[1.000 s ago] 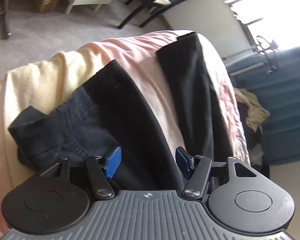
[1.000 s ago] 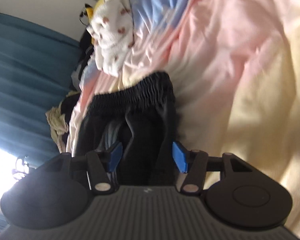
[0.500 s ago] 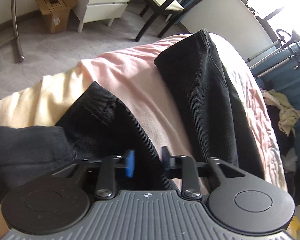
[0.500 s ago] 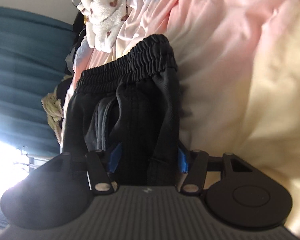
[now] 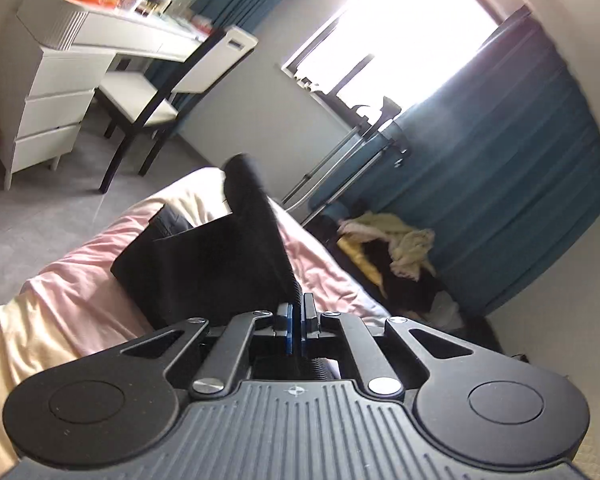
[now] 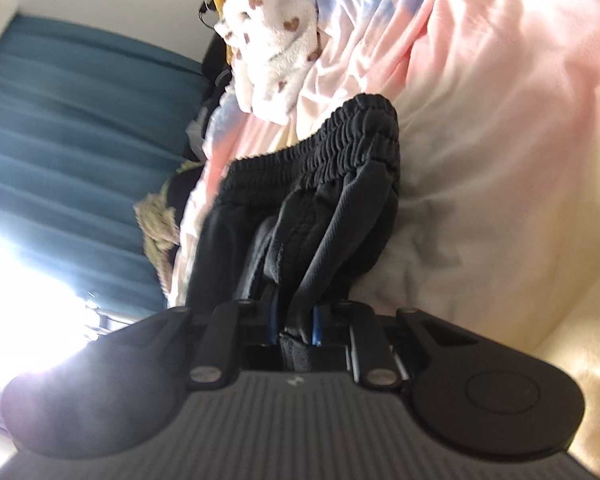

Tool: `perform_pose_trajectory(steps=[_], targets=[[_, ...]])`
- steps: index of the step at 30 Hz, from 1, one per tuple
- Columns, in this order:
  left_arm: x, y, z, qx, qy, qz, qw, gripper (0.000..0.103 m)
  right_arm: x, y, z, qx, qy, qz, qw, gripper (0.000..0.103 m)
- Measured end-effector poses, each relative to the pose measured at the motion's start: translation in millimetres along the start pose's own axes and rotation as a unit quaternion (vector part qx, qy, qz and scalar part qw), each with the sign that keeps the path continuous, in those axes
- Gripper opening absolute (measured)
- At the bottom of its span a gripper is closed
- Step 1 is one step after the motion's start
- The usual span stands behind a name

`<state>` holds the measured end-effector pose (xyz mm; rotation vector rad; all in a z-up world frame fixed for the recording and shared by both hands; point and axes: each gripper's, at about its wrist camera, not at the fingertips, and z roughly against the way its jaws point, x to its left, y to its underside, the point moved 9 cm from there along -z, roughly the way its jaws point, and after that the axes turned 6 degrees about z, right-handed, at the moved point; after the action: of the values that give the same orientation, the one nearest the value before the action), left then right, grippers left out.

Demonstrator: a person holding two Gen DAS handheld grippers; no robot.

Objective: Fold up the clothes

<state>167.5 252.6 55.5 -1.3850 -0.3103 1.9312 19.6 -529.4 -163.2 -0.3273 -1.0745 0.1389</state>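
A: Position check. The left gripper (image 5: 297,322) has its blue pads pinched together on a thin edge of the black trousers (image 5: 220,264). The cloth runs straight ahead from the jaws toward the foot edge of the bed (image 5: 72,300), where the legs lie flat on the pink cover.

B: And the other end?

A: The right gripper (image 6: 296,326) is clamped on a thicker bunch of the same trousers (image 6: 320,216). The gathered waistband (image 6: 340,136) lies ahead of it, on the sheet (image 6: 500,120), toward the head end near the spotted fleece (image 6: 268,40).

B: So the long axis?

A: It runs lengthwise down the bed, waistband toward the head and hems toward the foot. Both grippers hold somewhere mid-length, facing opposite ways along that axis.

B: Which hand leads the fold?

A: My judgement: the left, since its end is lifted into a tent and the leg hems lie on its side. Carrying that end toward the waistband would halve the length.

B: Is the lifted part clear of the bed?

A: Probably only partly. The left view is blurred near the raised crease, so I cannot say how much still drags.
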Motion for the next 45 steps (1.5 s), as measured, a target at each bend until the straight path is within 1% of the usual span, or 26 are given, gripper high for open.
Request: perform_pose_trajectory(steps=[4,6,8,10,13,16,17,18,19,20,21,22,23,24,26,27,28,29,30,31,32,34,37,39,42,45], targets=[[70.8,32.4,16.5,0.006,-0.039,0.034,0.9986,0.005,-1.2,-2.1,2.1,0.004,0.006,-0.008,1.000,0.016],[121.6,53.2,13.3,0.026,-0.072,0.069,0.9946,0.005,-7.1,-0.6,2.5,0.012,0.014,-0.024,1.000,0.017],[166.5,73.7,6.5,0.050,-0.111,0.084,0.9890,0.005,-14.0,1.3,3.7,0.021,0.024,-0.042,0.999,0.017],[195.4,90.4,2.6,0.062,-0.125,0.106,0.9846,0.005,-16.5,1.1,5.8,0.023,0.033,-0.043,0.998,0.019],[202.8,97.6,-0.2,0.055,-0.122,0.100,0.9859,0.005,-19.6,0.5,9.0,0.026,0.047,-0.042,0.998,0.024],[202.8,94.6,-2.3,0.059,-0.126,0.100,0.9852,0.005,-9.0,1.3,12.9,0.018,0.066,0.004,0.998,0.029],[202.0,93.6,-1.3,0.060,-0.128,0.100,0.9849,0.006,-6.1,0.4,14.6,0.013,0.071,0.017,0.997,0.032],[201.1,92.7,-0.4,0.061,-0.129,0.101,0.9846,0.006,-8.0,-1.6,17.3,0.003,0.074,0.011,0.997,0.041],[200.2,92.2,-1.4,0.063,-0.130,0.102,0.9842,0.009,-10.6,-3.8,20.3,-0.007,0.076,0.002,0.997,0.047],[201.0,93.8,-2.0,0.065,-0.130,0.113,0.9829,0.018,-15.2,-6.6,22.8,-0.020,0.078,-0.014,0.997,0.056],[201.8,95.5,-2.5,0.066,-0.130,0.124,0.9815,0.024,-19.6,-9.3,21.9,-0.026,0.076,-0.029,0.996,0.057],[202.6,97.2,-3.1,0.068,-0.129,0.135,0.9800,0.045,-24.0,-12.1,20.5,-0.031,0.073,-0.043,0.996,0.057],[203.3,99.5,-3.2,0.070,-0.127,0.145,0.9787,0.059,-28.5,-14.1,17.6,-0.033,0.071,-0.055,0.995,0.057],[201.9,100.8,-6.5,0.071,-0.121,0.148,0.9790,0.060,-33.1,-16.1,14.4,-0.035,0.069,-0.066,0.995,0.057],[199.1,103.4,-13.0,0.072,-0.111,0.153,0.9794,0.058,-39.0,-22.6,6.2,-0.043,0.061,-0.080,0.994,0.057],[197.4,104.6,-15.2,0.067,-0.119,0.150,0.9791,0.057,-41.0,-26.4,0.0,-0.044,0.050,-0.084,0.994,0.057],[195.6,105.7,-17.3,0.063,-0.128,0.148,0.9786,0.048,-41.9,-30.1,-3.6,-0.046,0.044,-0.080,0.995,0.056],[192.9,105.8,-19.9,0.064,-0.140,0.142,0.9777,0.034,-42.7,-33.7,-6.8,-0.047,0.040,-0.075,0.995,0.052],[190.0,105.8,-22.1,0.064,-0.153,0.136,0.9767,0.029,-41.6,-35.0,-6.0,-0.049,0.031,-0.074,0.996,0.045],[185.3,104.4,-21.7,0.062,-0.169,0.122,0.9761,0.018,-40.2,-35.9,-4.6,-0.051,0.021,-0.073,0.996,0.023],[179.6,101.1,-20.1,0.059,-0.179,0.108,0.9762,0.009,-38.8,-36.8,-3.1,-0.053,0.011,-0.072,0.996,0.011],[163.3,91.3,-11.7,0.050,-0.167,0.094,0.9802,0.005,-31.1,-40.4,2.8,-0.063,-0.007,-0.060,0.996,0.008],[132.1,75.5,7.2,0.035,-0.103,0.078,0.9910,0.005,-5.5,-47.5,27.1,-0.109,-0.032,-0.017,0.993,0.006],[121.8,70.6,21.6,0.028,-0.085,0.089,0.9920,0.005,3.4,-49.9,44.7,-0.138,-0.035,-0.005,0.990,0.005],[132.3,77.7,32.6,0.037,-0.102,0.086,0.9904,0.005,-3.5,-50.6,65.5,-0.166,-0.013,-0.025,0.986,0.005],[164.4,93.8,35.9,0.057,-0.136,0.100,0.9840,0.005,-40.1,-45.4,67.8,-0.151,0.048,-0.085,0.984,0.005]])
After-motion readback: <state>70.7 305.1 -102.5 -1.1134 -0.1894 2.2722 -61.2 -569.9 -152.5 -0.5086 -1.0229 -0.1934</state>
